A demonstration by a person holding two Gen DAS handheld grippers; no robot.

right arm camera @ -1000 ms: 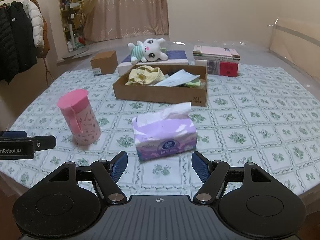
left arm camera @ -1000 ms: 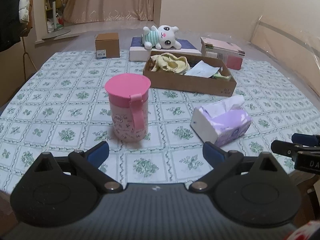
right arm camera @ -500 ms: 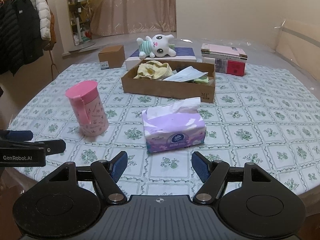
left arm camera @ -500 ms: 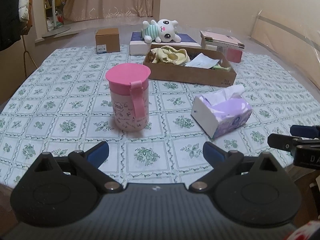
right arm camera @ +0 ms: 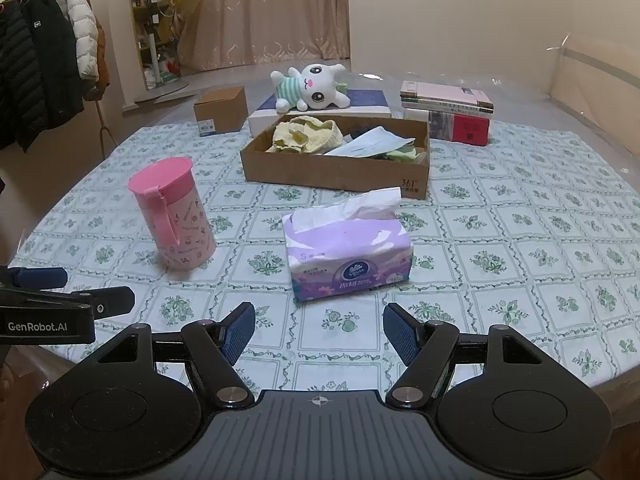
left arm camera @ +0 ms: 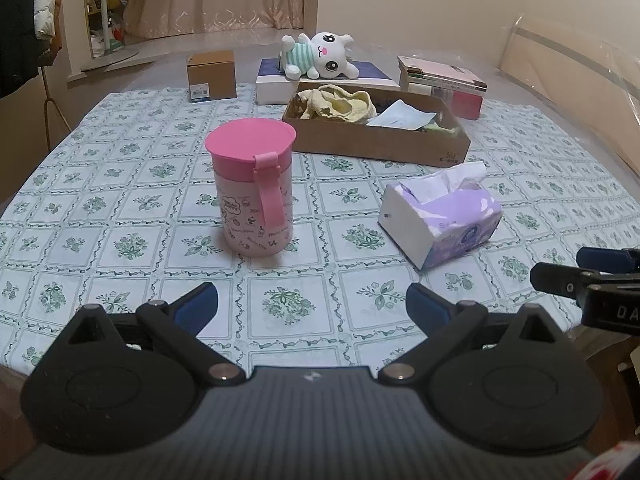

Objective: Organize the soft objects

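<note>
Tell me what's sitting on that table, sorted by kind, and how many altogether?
Plush bunny: 1
Tissue pack: 1
Pink lidded cup: 1
Cardboard boxes, open tray and small closed one: 2
White flat box: 1
Book stack: 1
Total: 7

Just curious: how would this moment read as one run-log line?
left gripper: open, empty | right gripper: open, empty | tissue pack: on table, untouched | plush bunny: outside cardboard tray
</note>
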